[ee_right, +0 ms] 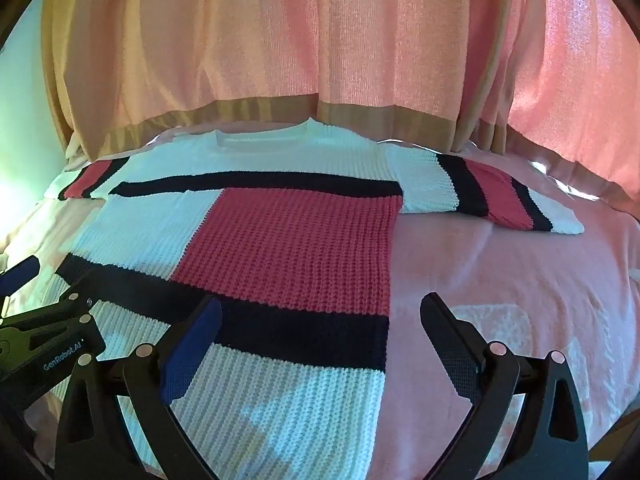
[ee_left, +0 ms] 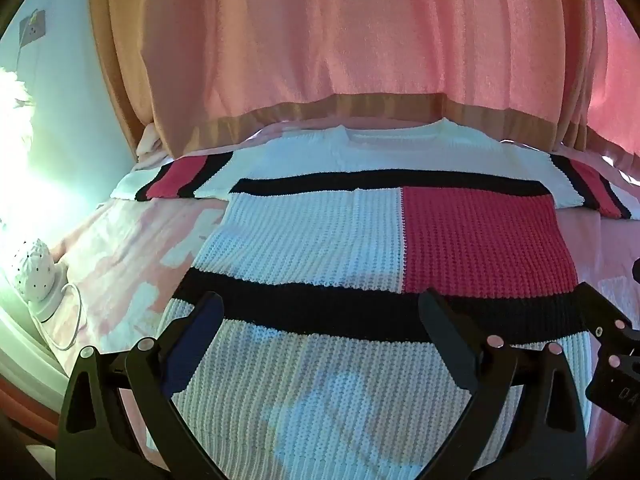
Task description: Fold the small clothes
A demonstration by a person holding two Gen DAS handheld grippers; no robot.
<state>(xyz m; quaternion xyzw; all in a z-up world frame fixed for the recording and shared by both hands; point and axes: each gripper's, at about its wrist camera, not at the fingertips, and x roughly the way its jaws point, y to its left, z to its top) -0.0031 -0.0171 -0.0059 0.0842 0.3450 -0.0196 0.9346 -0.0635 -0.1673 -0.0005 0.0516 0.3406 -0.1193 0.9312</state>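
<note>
Sweater [ee_left: 384,248]: knit, in white, red and black blocks; spread flat on the bed [ee_left: 120,248], collar at the far end from both grippers, 2 sleeves out to the sides.
Left gripper [ee_left: 320,304]: fingers wide apart, holding nothing; both fingertips sit over the black band near the hem.
Right gripper [ee_right: 320,308]: fingers wide apart, holding nothing; straddles the sweater's right edge, left fingertip over knit, right fingertip over pink bedcover.
Curtain [ee_right: 320,40]: hangs beyond the collar.

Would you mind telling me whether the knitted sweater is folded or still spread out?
Spread flat. The sweater lies unfolded on the pink bedspread, both sleeves out sideways.
</note>
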